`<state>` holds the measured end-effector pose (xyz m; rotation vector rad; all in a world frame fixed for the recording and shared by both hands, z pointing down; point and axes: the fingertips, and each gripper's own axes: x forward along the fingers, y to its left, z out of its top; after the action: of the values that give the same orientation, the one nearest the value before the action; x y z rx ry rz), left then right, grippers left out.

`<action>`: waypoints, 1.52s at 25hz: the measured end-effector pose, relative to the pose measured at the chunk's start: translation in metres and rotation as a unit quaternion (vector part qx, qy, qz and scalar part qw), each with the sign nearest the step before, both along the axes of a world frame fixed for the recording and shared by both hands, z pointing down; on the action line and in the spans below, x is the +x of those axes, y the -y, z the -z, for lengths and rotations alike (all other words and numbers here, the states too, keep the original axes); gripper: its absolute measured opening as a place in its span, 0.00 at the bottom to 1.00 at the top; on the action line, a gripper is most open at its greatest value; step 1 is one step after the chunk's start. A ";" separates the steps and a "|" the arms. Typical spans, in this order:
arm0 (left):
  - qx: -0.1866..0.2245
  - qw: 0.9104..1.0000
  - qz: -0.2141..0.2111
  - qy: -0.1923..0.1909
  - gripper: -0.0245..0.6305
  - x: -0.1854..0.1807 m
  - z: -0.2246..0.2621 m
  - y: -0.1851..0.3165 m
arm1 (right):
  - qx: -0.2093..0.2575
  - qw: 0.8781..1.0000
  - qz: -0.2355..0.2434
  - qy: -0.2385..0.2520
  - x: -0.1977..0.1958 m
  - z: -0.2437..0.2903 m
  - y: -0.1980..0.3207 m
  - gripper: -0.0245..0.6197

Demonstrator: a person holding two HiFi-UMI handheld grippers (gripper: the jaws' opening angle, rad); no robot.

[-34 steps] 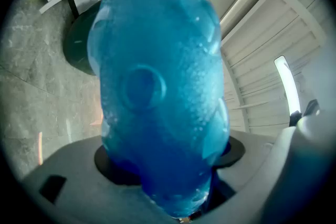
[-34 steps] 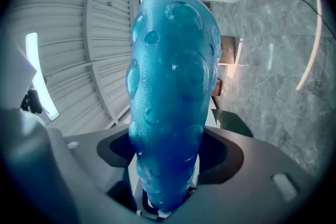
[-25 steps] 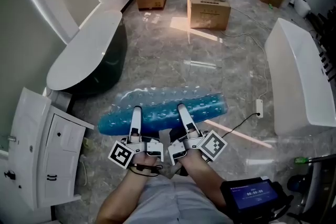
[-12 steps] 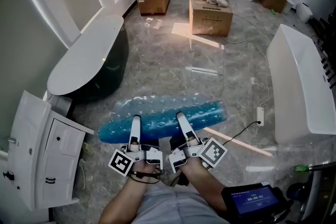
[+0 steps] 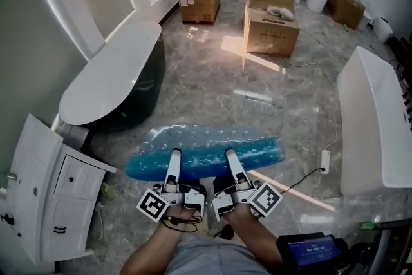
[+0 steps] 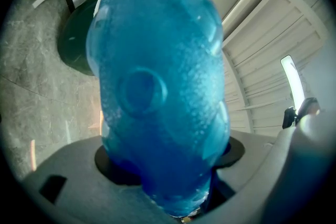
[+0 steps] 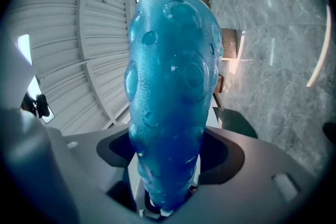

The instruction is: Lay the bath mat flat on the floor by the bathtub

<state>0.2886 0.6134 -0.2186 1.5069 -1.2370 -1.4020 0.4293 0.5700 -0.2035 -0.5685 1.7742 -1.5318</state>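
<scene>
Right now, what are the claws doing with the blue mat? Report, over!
Left claw and right claw both shut on the bath mat. Mat held up, not laid flat yet. Bathtub to the left; power strip on floor at right.

Translucent blue, bubbly, glossy, seemingly soft-plastic bath mat (image 5: 206, 152); polished grey marble-look floor (image 5: 212, 87); glossy white bathtub (image 5: 109, 77).

Translucent blue bath mat (image 5: 206, 152) held up, folded lengthwise.

bath mat (image 5: 206, 150) near edge hidden | white tub (image 5: 376, 119) cut off right
</scene>
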 end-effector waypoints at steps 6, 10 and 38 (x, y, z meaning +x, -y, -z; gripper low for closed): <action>-0.003 1.000 -0.006 -0.006 0.56 -0.068 -0.003 0.068 | -0.003 1.000 -0.007 -0.007 -0.067 -0.001 0.066 0.56; -0.006 1.000 -0.006 -0.015 0.56 -0.111 -0.007 0.110 | -0.009 1.000 -0.007 -0.012 -0.110 -0.003 0.107 0.56; -0.011 1.000 0.023 -0.005 0.56 -0.179 0.003 0.312 | -0.013 0.999 0.038 0.001 -0.184 0.007 0.317 0.57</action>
<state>0.1097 0.3013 -0.2212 1.4633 -1.2845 -1.4189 0.2458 0.2533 -0.2105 -0.5171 1.7938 -1.6090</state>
